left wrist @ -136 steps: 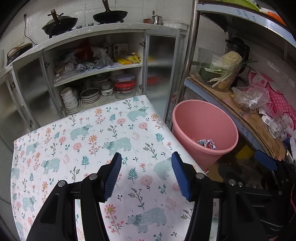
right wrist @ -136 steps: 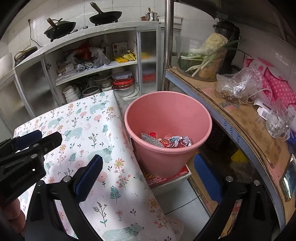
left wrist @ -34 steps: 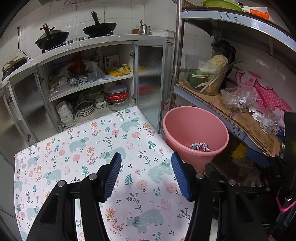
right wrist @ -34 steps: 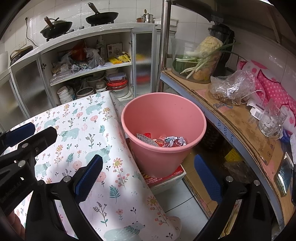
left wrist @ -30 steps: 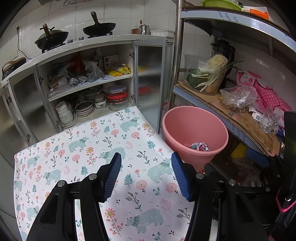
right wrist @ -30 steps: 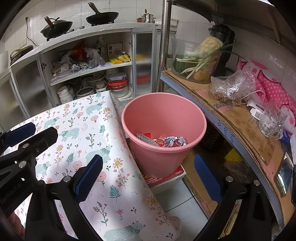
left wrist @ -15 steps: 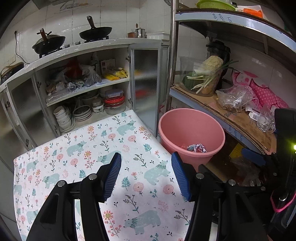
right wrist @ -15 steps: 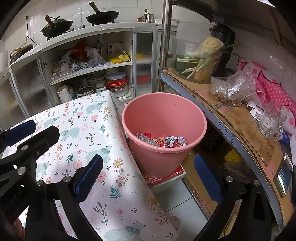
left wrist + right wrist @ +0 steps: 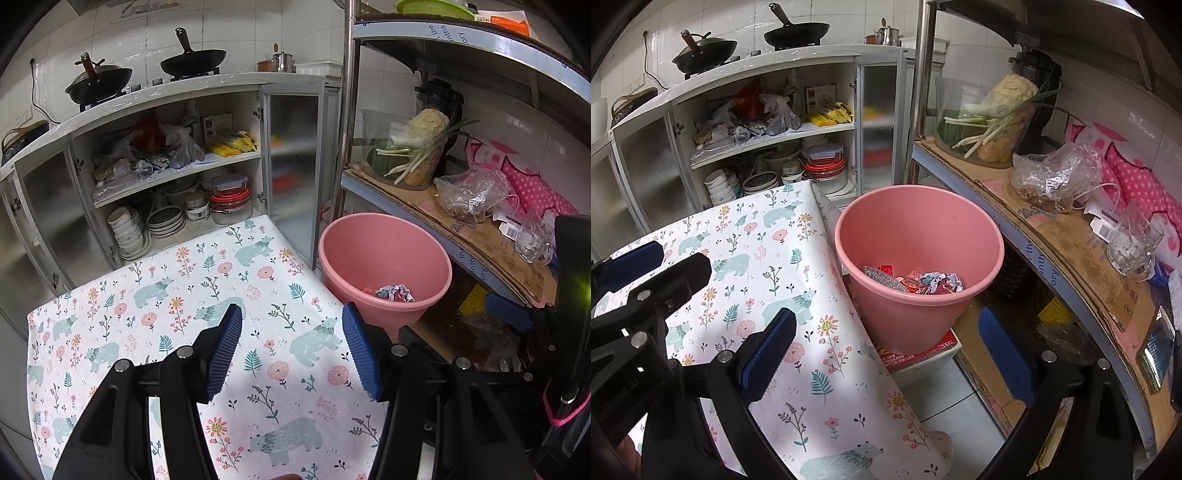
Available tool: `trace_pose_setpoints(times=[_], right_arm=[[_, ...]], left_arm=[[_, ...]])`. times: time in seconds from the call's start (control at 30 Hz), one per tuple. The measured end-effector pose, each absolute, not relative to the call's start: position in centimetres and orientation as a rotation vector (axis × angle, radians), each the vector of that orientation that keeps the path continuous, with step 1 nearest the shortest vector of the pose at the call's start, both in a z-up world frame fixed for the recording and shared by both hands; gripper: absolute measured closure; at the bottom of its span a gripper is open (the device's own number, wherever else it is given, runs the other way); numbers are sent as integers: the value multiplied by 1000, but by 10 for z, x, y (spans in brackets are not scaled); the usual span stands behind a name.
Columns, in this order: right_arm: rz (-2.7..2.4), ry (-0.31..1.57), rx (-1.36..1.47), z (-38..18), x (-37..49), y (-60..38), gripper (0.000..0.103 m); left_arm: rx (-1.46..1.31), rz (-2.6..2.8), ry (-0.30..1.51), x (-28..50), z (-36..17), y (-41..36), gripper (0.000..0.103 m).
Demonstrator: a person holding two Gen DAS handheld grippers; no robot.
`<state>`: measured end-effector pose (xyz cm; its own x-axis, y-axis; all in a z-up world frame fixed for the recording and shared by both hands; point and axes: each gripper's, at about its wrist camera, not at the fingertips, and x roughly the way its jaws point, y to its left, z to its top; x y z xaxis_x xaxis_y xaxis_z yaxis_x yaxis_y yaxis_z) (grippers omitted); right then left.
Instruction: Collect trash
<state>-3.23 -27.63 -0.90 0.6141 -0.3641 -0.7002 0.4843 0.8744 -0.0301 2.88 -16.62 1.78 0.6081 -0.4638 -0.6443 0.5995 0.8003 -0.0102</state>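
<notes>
Compared with a few seconds ago, we see the left view drawn back: more of the cupboard [image 9: 177, 177] shows and the pink bucket [image 9: 384, 254] sits smaller. The desk [image 9: 177, 295] with its bear-and-flower cloth carries nothing. The bucket stands just beside the desk's edge on a red-topped box [image 9: 919, 354] and holds the trash [image 9: 923, 282]: crumpled wrappers and a foil scrap at its bottom. On the shelf [image 9: 1067, 236], a clear tub [image 9: 982, 125] holds greens. Our left gripper [image 9: 291, 347] has its fingers [image 9: 225, 347] partly spread over the cloth, gripping nothing; the right gripper [image 9: 886, 354] has its fingers wide apart and empty.
</notes>
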Motion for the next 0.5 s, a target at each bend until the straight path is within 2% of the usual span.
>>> trace_pose_setpoints(times=[0.5], right_arm=[[-490,767,166,-9,-32,-276,3]], left_arm=[[215,-621,680,28,17,-167,47]])
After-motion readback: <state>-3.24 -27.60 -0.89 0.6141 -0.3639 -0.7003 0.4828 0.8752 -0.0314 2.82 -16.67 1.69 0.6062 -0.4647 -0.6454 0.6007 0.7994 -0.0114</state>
